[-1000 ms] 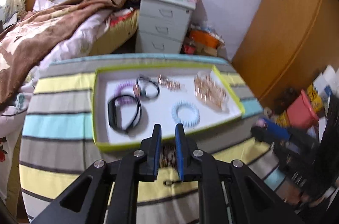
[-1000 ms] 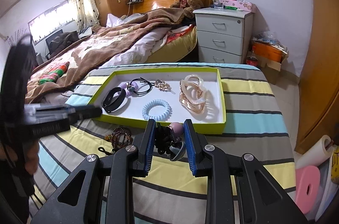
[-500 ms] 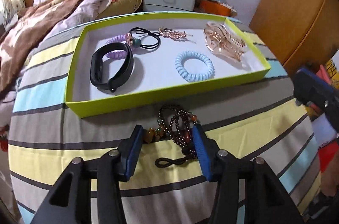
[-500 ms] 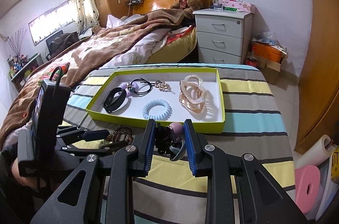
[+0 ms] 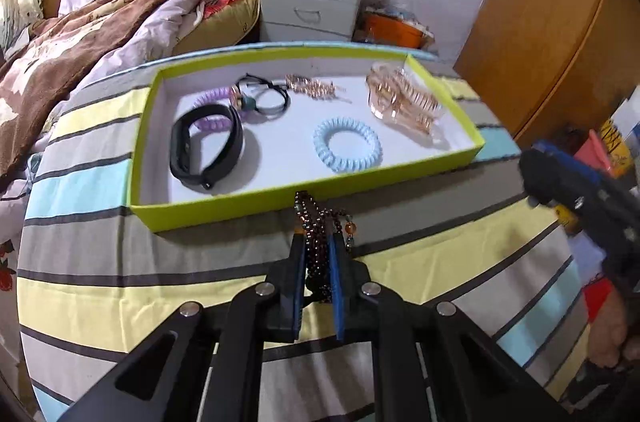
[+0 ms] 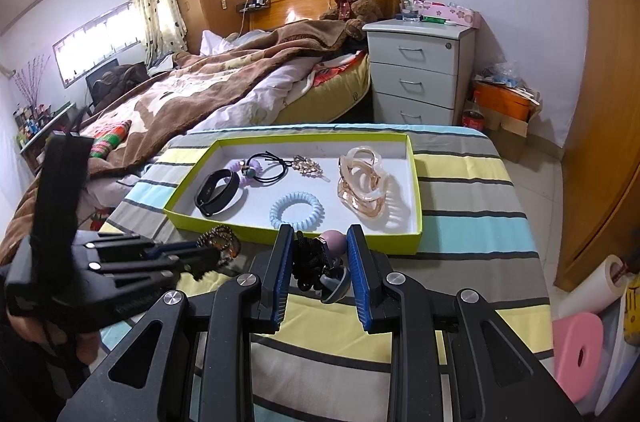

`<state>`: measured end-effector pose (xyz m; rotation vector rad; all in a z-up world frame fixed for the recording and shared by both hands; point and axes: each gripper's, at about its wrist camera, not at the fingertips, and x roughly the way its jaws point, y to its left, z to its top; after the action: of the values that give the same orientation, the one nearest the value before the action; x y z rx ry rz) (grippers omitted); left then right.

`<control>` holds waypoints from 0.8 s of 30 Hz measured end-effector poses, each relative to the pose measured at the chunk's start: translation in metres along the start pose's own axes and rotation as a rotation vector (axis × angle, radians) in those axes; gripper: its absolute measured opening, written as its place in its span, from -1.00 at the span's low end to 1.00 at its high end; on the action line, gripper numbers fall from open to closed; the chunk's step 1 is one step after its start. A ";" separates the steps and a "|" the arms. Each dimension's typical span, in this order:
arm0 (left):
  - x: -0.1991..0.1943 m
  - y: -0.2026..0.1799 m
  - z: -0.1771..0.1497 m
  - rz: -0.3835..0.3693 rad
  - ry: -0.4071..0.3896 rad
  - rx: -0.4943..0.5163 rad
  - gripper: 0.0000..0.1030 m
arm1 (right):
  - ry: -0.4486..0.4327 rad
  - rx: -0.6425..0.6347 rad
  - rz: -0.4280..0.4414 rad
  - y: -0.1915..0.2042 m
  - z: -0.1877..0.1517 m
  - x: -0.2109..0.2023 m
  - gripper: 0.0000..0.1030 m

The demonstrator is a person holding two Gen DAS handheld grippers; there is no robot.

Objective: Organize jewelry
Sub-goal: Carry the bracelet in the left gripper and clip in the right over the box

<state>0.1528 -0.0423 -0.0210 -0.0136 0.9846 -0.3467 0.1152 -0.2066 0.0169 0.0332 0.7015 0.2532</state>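
Observation:
A yellow-green tray (image 5: 224, 208) (image 6: 352, 244) sits on the striped table. It holds a black band (image 5: 206, 148), a purple coil tie (image 5: 212, 96), a black hair tie (image 5: 266, 96), a gold clip (image 5: 314, 86), a blue coil tie (image 5: 347, 149) and a clear amber claw clip (image 5: 402, 102). My left gripper (image 5: 317, 240) is shut on a dark beaded bracelet (image 5: 316, 218) just in front of the tray; it also shows in the right wrist view (image 6: 208, 254). My right gripper (image 6: 316, 234) is shut on a black hair tie with purple and blue-grey balls (image 6: 320, 258), held near the tray's front wall.
A bed with a brown blanket (image 6: 208, 90) lies to the left. A grey drawer unit (image 6: 420, 70) and an orange box (image 6: 504, 102) stand behind the table. A wooden wardrobe (image 6: 604, 102) is on the right. A pink stool (image 6: 578, 350) stands at the lower right.
My left gripper opened, came down around the beaded bracelet and shut on it, and the bracelet now hangs between its fingers. My right gripper stayed still with its hair tie.

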 end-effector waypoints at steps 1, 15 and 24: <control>-0.004 0.001 0.002 -0.005 -0.008 -0.003 -0.77 | -0.003 -0.001 0.000 0.001 0.001 -0.001 -0.46; -0.041 0.020 0.042 -0.002 -0.112 -0.022 -0.77 | -0.030 -0.021 0.004 0.007 0.022 -0.004 -0.46; -0.042 0.027 0.077 -0.031 -0.129 -0.027 -0.77 | -0.006 -0.030 0.003 0.012 0.032 0.018 -0.46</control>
<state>0.2025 -0.0156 0.0514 -0.0753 0.8622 -0.3569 0.1467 -0.1884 0.0315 0.0065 0.6917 0.2662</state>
